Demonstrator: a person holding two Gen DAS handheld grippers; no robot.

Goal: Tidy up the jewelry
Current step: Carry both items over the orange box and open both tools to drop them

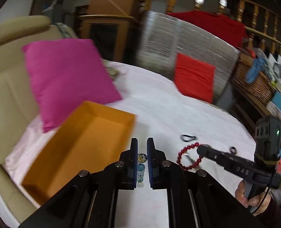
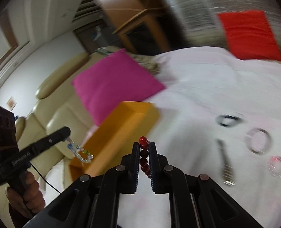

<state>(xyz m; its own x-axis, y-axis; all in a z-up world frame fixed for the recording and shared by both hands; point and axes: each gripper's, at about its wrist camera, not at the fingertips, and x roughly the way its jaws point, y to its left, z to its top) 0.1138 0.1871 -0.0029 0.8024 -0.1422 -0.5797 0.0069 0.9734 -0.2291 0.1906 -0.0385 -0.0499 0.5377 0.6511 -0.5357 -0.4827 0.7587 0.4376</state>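
Note:
My left gripper (image 1: pixel 142 142) is shut on a bracelet of clear and coloured glass beads (image 1: pixel 141 168), which sits between its pads. In the right wrist view that gripper (image 2: pixel 67 132) holds the glass bracelet (image 2: pixel 81 153) dangling just left of the open orange box (image 2: pixel 121 133). My right gripper (image 2: pixel 144 145) is shut on a dark red bead bracelet (image 2: pixel 143 154). Seen from the left wrist, the right gripper (image 1: pixel 201 149) carries the red bracelet (image 1: pixel 179 158) hanging as a loop above the white cloth, to the right of the orange box (image 1: pixel 79 144), whose visible inside is bare.
On the white cloth (image 2: pixel 207 87) lie a black loop (image 2: pixel 228 120), a clear ring (image 2: pixel 258 141), a metal strap (image 2: pixel 226 168) and a blurred reddish piece (image 2: pixel 279 163). A pink cushion (image 1: pixel 66 79) leans behind the box on a beige sofa (image 1: pixel 5 87). A red cushion (image 1: pixel 194 77) is at the back.

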